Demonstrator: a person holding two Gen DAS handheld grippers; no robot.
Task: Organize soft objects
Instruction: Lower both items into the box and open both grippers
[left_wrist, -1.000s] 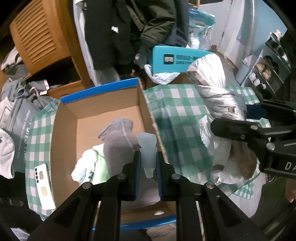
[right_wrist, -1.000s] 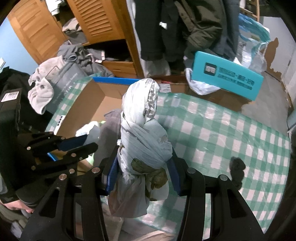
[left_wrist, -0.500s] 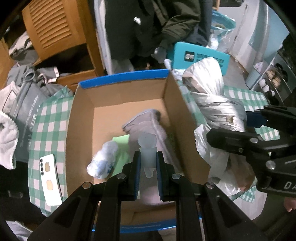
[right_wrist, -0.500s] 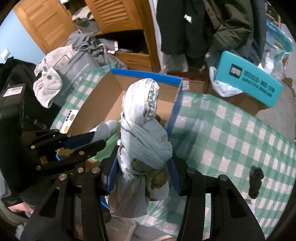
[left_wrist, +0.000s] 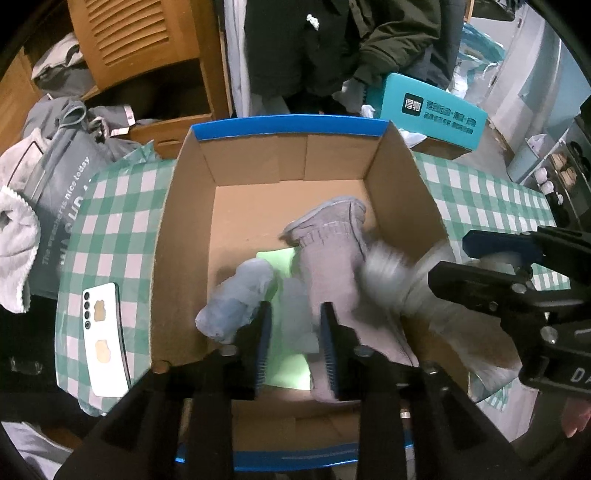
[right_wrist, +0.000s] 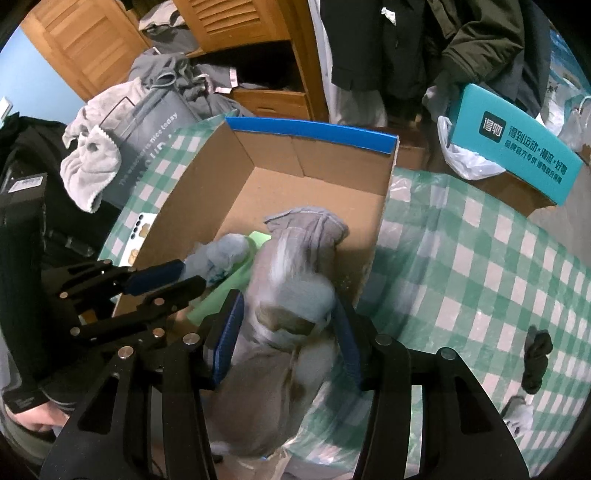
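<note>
Pale cloth (left_wrist: 295, 317) drops from the opening left gripper (left_wrist: 295, 328) into the box (left_wrist: 184, 236); the right gripper (right_wrist: 288, 328) loosens its bundle (right_wrist: 291, 299) above it.

Pale bundle (right_wrist: 291, 295) between right claw (right_wrist: 288, 332) pads: motion-blurred, outline smeared; whether pads press it cannot be told as jaws open. Its lower part runs off the frame bottom. Small pale item (left_wrist: 295, 314) between opening left claw (left_wrist: 295, 332) jaws: blurred, contact unclear. Cardboard box (left_wrist: 184, 229) near wall hidden behind claw bodies. Green sheet (left_wrist: 277, 258) mostly covered by grey cloth (left_wrist: 332, 258).
</note>
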